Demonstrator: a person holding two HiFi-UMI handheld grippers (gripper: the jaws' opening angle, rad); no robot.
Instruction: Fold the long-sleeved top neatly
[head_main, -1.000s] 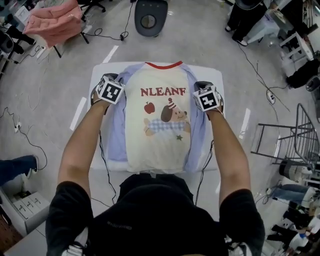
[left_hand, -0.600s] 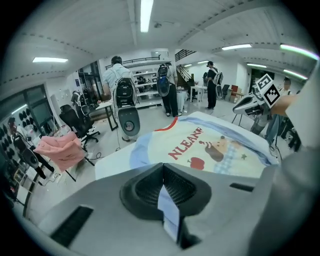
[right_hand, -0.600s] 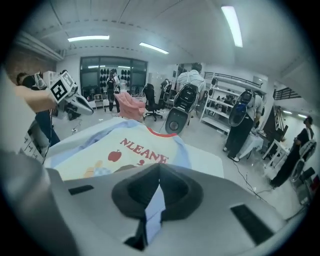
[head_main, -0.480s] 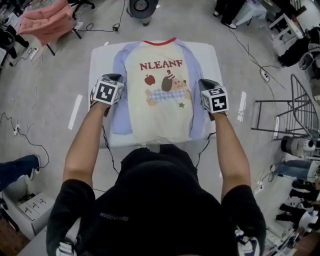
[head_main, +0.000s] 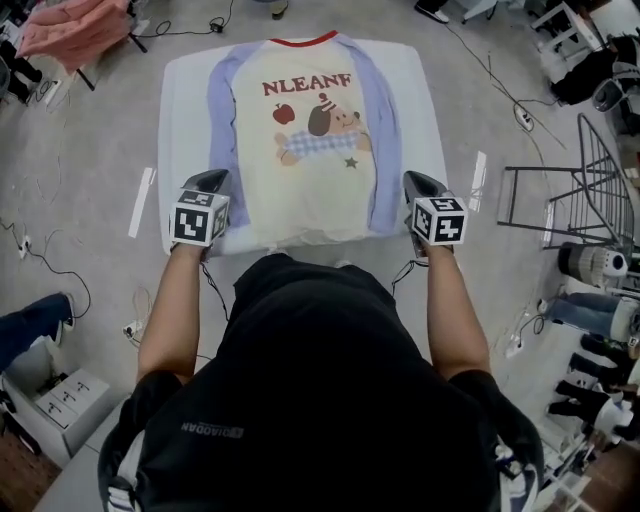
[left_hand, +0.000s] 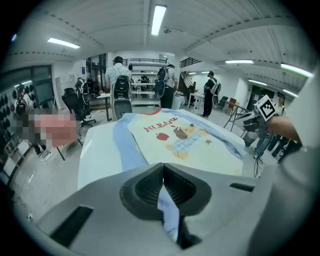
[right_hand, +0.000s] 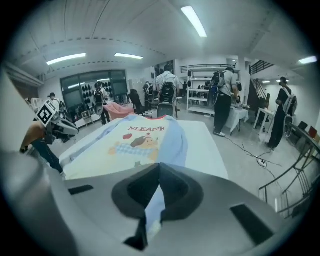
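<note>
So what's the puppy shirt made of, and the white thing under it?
The cream and pale blue long-sleeved top looks like soft, matte knit cloth, maybe cotton: it lies limp and folds at the sleeves. The white table cover under it seems smooth padded fabric, judging by its rounded corners; hard to be sure.

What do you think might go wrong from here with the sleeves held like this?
The left claw and right claw each pinch only a thin strip of blue sleeve; a tug may pull it free. Both sit at the near edge of the table, so the top may get dragged off or skewed.
</note>
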